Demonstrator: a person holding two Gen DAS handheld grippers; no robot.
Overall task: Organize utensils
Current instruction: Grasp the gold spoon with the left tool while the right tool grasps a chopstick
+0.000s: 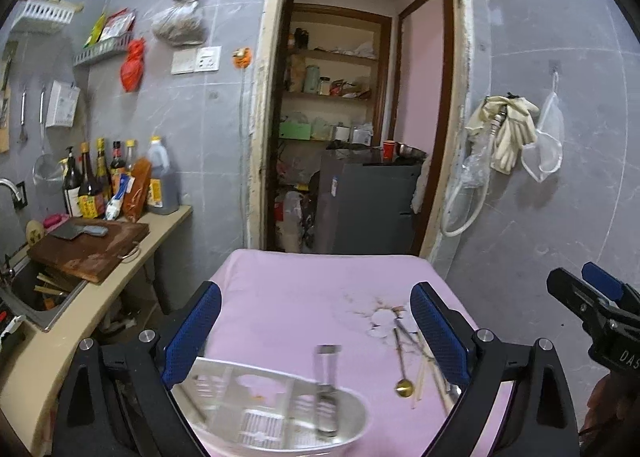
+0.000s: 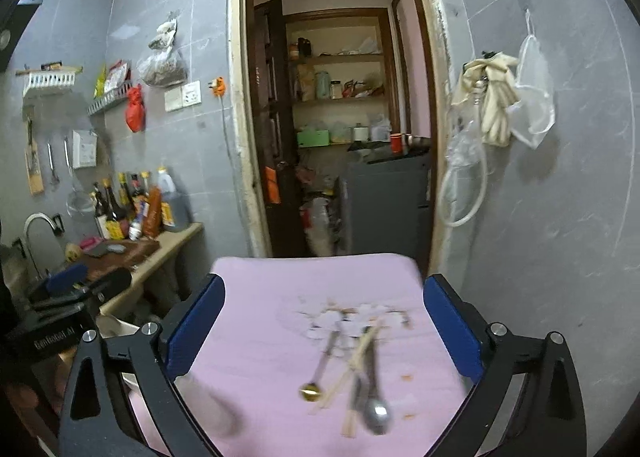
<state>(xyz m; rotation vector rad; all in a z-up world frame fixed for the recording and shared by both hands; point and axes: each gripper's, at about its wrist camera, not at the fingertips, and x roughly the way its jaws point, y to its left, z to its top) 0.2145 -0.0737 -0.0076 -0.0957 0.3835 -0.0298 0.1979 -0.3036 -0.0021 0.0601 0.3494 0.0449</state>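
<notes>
A pile of utensils lies on the pink-covered table (image 2: 280,297): a gold-bowled spoon (image 2: 310,391), wooden chopsticks (image 2: 356,361) and a silver spoon (image 2: 376,413). The pile also shows in the left wrist view, with the gold spoon (image 1: 404,387) at the right. A silver metal utensil tray (image 1: 280,409) with a standing metal piece (image 1: 326,389) sits under my left gripper (image 1: 316,337), which is open and empty. My right gripper (image 2: 324,337) is open and empty above the pile; it also shows in the left wrist view (image 1: 592,293).
A counter (image 1: 160,225) at the left carries a wooden cutting board (image 1: 88,249) with a cleaver, sauce bottles (image 1: 116,181) and a sink (image 1: 36,293). A doorway (image 1: 360,117) lies straight ahead. Gloves and a mesh bag (image 1: 516,129) hang on the right wall.
</notes>
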